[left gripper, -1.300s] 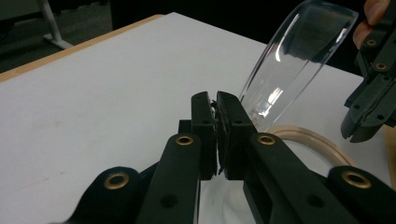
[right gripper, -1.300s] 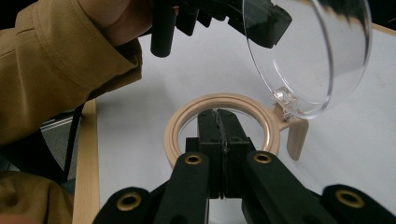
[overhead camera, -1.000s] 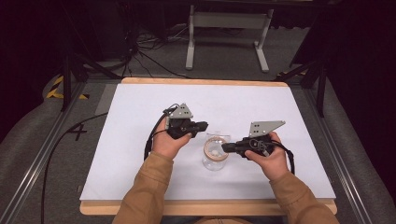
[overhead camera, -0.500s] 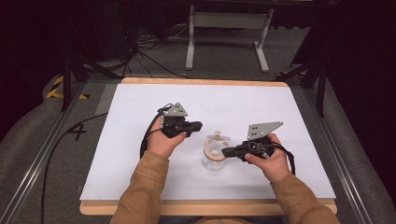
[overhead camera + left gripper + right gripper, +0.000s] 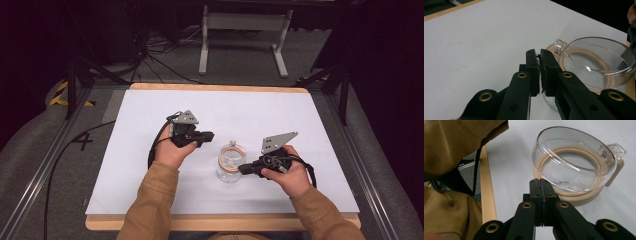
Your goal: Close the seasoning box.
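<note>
Your white table (image 5: 150,170) carries a clear jar (image 5: 230,162) with a tan-ringed lid near its middle, between your grippers. The right gripper (image 5: 243,170), fingers pressed together, touches its side, probably steadying it; the left gripper (image 5: 209,135), fingers likewise pressed together, hovers beside. The gripper views reveal the lid's clear tab (image 5: 615,148).

A table (image 5: 150,190) with a white top and a pale wooden edge stands on grey floor (image 5: 30,165). On it, a little toward five o'clock from the middle, sits one clear jar (image 5: 230,167) with a tan ring at its rim and a small clear tab.
</note>
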Tool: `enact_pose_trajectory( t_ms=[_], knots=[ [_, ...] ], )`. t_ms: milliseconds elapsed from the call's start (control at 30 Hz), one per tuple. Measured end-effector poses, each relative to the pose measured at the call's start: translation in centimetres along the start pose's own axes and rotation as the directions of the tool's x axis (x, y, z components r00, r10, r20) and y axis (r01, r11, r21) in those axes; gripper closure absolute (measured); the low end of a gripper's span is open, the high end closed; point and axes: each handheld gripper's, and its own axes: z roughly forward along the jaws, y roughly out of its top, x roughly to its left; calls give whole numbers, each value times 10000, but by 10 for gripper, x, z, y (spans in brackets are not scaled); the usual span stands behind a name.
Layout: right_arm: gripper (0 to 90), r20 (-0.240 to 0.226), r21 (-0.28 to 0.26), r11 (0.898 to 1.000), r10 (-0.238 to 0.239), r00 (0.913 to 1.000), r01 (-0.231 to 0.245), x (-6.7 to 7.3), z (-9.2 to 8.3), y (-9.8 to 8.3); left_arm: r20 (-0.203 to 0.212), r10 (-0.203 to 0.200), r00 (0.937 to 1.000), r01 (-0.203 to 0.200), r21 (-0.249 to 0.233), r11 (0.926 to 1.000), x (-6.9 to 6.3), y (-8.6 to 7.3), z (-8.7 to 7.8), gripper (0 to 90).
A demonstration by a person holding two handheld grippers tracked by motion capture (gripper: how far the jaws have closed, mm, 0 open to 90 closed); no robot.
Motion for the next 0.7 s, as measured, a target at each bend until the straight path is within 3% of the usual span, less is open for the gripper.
enact_pose_trajectory(
  t_ms=[133,367,700],
  knots=[
    [900,-107,201,9997,122,9999,-120,0,0,-1,-11,107,9999,-107,182,9998,0,1,0,852],
    [900,-155,320,9993,190,9997,-185,0,0,-1,38,-68,10000,68,139,9999,0,-1,1,848],
    [899,-135,173,9997,159,9998,-157,0,-4,0,-5,-39,10000,39,214,9998,0,-1,-2,831]
  ],
)
